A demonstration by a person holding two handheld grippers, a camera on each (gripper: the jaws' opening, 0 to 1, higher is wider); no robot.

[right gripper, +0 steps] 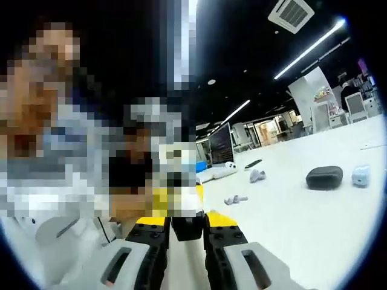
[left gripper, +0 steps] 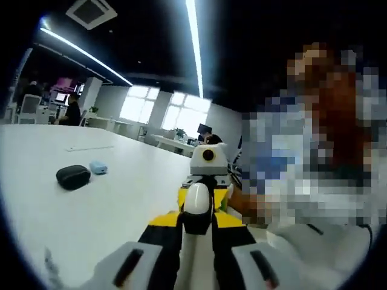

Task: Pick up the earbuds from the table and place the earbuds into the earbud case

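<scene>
Two earbuds (right gripper: 257, 175) lie at 2 o'clock of the right gripper (right gripper: 186, 254), whose jaws, pressed nearly together, should be spread wide before one is reached for; the left gripper (left gripper: 197, 254) is nearly pressed together too.

- The counter (left gripper: 72, 211) is seen as plain white.
- A black case (left gripper: 73, 176) is seen, and a small light blue case (left gripper: 98, 167) beside it.
- In the right gripper view, the same two are seen again, black (right gripper: 325, 177) and pale blue (right gripper: 360, 176).
- Two small earbuds are seen in pale grey-white, one (right gripper: 257, 175) farther off and one (right gripper: 236, 199) nearer.
- The left hand-held gripper (left gripper: 196, 266) is coloured yellow, black and light grey.
- The right hand-held gripper (right gripper: 184, 260) is coloured the same: yellow, black and grey.
- The other hand-held gripper (left gripper: 205, 181) seen ahead is white with yellow and black.
- The ceiling (left gripper: 151, 36) is dark, with bright white strip lights (left gripper: 195, 36).
</scene>
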